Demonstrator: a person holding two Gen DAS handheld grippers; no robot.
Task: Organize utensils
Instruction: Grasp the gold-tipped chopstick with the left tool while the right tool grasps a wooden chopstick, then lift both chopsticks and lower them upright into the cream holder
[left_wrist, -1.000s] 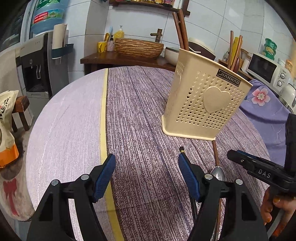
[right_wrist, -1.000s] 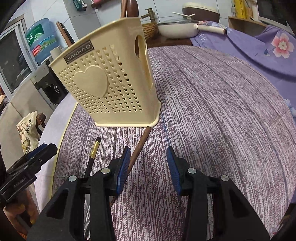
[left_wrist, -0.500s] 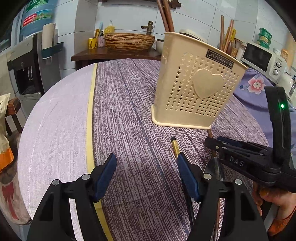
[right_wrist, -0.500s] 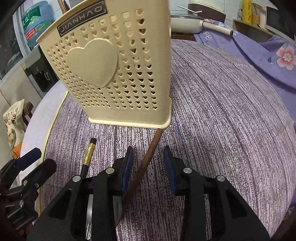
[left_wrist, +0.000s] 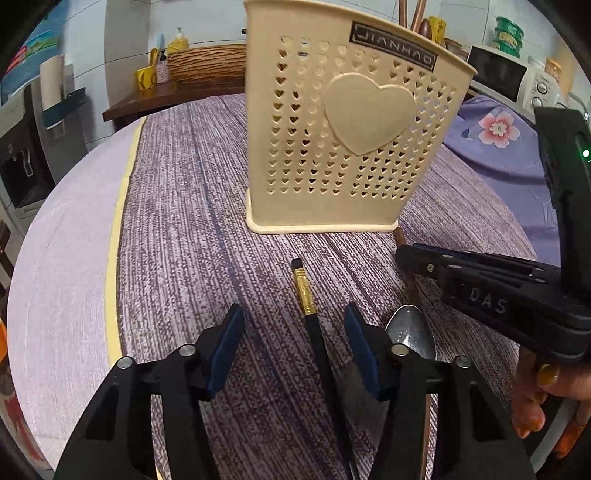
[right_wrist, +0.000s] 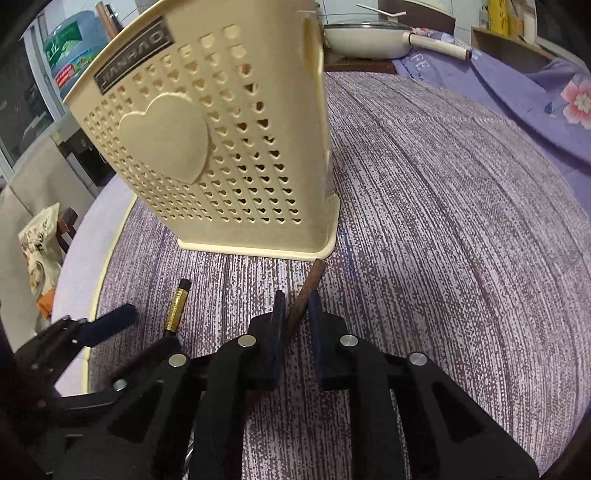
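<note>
The cream perforated utensil holder (left_wrist: 351, 140) stands upright on the purple striped cloth of the surface (left_wrist: 177, 229), in the upper middle of the left wrist view and the upper left of the right wrist view. It bears a raised heart and a dark label, and brown handles show above its rim at the top of the left wrist view.

Below the holder's base, three utensils lie on the cloth. A black chopstick with a gold band (left_wrist: 305, 295) lies in the lower middle of the left wrist view, between the pads of the left tool (left_wrist: 293, 345). That tool's jaws are closing but stand apart, and the pads do not touch the chopstick.

Just right of it lies a metal spoon (left_wrist: 410, 334), its bowl partly hidden behind the tool's right finger.

A brown wooden stick (right_wrist: 308, 291) runs from the holder's lower right corner down toward the camera. The right tool (right_wrist: 295, 314) has its jaws closing on this stick, the blue pads pressing it on both sides.

A hand (left_wrist: 535, 402) grips the right tool at the lower right of the left wrist view.
</note>
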